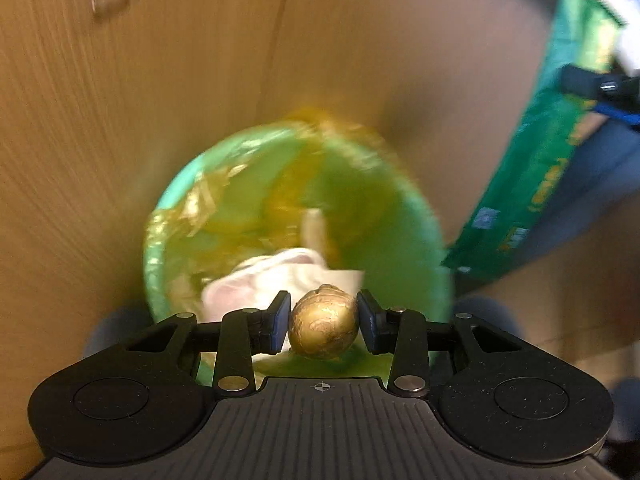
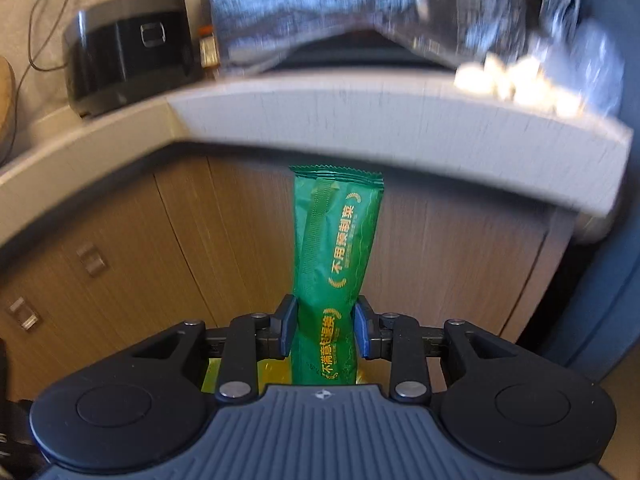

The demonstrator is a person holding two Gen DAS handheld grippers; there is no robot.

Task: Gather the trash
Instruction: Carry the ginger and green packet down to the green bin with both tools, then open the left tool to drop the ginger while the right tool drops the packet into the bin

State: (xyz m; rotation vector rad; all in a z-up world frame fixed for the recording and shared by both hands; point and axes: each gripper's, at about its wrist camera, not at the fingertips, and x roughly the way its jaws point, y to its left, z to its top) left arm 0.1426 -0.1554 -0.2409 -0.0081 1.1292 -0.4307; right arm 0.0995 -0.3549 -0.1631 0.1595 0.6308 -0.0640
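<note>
Left gripper (image 1: 323,327): grasps gold foil ball (image 1: 323,322) above the green bin (image 1: 424,220).
Right gripper (image 2: 325,330): clenches green wrapper (image 2: 336,248) upright, before the cabinet (image 2: 120,240).
Advice: centre each piece over the bin before releasing.

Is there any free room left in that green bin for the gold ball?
Yes: the bin's right side, toward the green wrapper, looks bare. Its near-left is crowded with white paper and gold foil. The gold ball sits in the left tool.

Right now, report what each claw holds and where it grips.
Left claw: gold foil ball, pinched across its middle. Right claw: green wrapper, clamped near its lower end.
</note>
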